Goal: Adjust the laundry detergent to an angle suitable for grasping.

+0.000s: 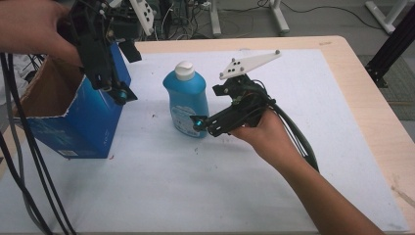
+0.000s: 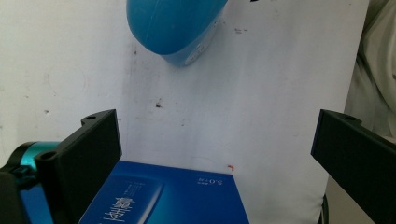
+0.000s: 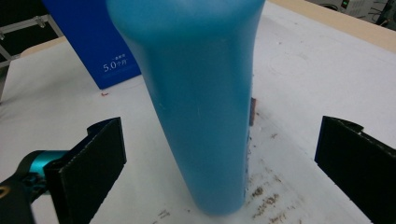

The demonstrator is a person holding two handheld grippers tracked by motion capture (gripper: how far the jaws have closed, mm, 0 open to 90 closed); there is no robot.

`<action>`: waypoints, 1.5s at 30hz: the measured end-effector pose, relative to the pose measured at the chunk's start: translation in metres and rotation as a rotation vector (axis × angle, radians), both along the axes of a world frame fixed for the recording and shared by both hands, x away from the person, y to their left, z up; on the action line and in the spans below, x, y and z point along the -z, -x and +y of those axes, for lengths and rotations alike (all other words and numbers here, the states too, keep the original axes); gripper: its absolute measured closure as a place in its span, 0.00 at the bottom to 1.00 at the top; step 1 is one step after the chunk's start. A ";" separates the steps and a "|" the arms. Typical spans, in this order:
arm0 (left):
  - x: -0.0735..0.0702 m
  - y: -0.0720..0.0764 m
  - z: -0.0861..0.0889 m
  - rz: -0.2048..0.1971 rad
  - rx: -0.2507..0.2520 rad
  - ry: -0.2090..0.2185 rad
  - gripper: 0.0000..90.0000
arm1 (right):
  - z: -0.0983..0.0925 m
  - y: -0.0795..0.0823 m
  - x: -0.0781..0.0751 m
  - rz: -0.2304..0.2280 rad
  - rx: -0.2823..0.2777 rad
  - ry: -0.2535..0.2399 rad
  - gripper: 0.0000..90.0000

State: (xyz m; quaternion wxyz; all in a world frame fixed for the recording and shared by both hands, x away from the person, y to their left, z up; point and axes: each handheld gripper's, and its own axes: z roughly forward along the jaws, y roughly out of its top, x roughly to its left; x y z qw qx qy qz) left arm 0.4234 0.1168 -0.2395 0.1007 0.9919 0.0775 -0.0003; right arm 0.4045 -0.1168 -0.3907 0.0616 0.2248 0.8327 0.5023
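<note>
Seen from the right gripper view, jaws of the right gripper spread wide, nothing pinched, with the tall blue plastic bottle standing upright between them, touching neither. Bottle a little nearer to the left jaw in that view, so better to shift sideways first, until both gaps look equal. Then to push forward only a little more, so that the pads meet the flat lower body and not the narrow edge. To close slowly; a smooth plastic wall probably slips or tips under a fast squeeze. To keep the grip low but not at the very bottom, and level with the white mat, otherwise a tilt of the bottle is likely at lifting.

In the high view, the same bottle, with white cap, in the middle of the mat, the right gripper just beside its lower label, reaching from the right.

Farther to the left, the open blue cardboard box with brown inside, near the bottle but apart. Above its rim the left gripper, jaws also wide apart and empty in the left gripper view. Good to steady the box wall there, if the bottle is meant for the box. To lift high enough over the box rim.
</note>
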 end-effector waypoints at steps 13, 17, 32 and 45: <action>0.002 -0.001 0.003 0.003 -0.007 0.005 0.02 | 0.015 -0.004 0.008 -0.003 0.007 -0.024 0.01; 0.002 -0.001 0.003 0.005 -0.010 0.002 0.02 | 0.019 -0.005 0.010 -0.006 0.007 -0.029 0.01; 0.002 -0.001 0.007 0.003 -0.013 0.005 0.02 | 0.027 -0.005 0.013 -0.021 0.024 -0.039 0.16; 0.004 -0.002 0.007 0.006 -0.012 0.006 0.02 | 0.024 -0.006 0.010 -0.015 0.027 -0.045 0.21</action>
